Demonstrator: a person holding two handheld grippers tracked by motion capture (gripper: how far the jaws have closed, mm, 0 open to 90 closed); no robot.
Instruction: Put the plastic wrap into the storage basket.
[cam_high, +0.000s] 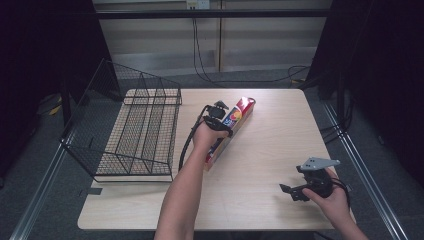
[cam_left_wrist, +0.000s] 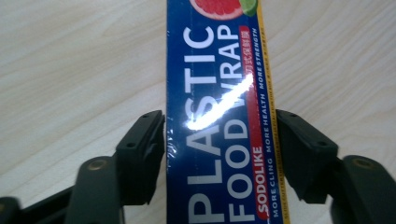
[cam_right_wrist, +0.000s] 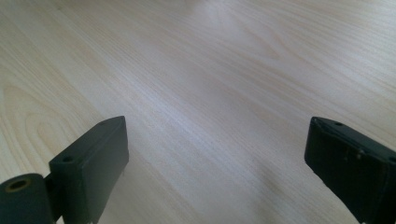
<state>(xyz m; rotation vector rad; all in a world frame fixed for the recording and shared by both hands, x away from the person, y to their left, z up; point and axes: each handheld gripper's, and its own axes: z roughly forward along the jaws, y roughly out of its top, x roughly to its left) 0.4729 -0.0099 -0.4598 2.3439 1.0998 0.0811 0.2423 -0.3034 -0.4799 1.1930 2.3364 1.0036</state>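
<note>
The left gripper (cam_left_wrist: 219, 154) is straddling the box (cam_left_wrist: 219, 116), jaws barely apart from its sides, needing a square squeeze, while the right gripper (cam_right_wrist: 215, 168) is idling wide.

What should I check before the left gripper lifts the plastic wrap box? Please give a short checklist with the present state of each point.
1. Box between the jaws: ok. The plastic wrap box lies between the two jaws of the left gripper.
2. Firm grip on both sides: cannot tell. The jaws sit at the box edges, but contact on the right is unclear.
3. Box flat on the table: ok.
4. Right gripper out of the way: ok. It is open over bare table, apart from the box.
5. Wire rack free to receive: ok. Nothing is visible inside.
</note>
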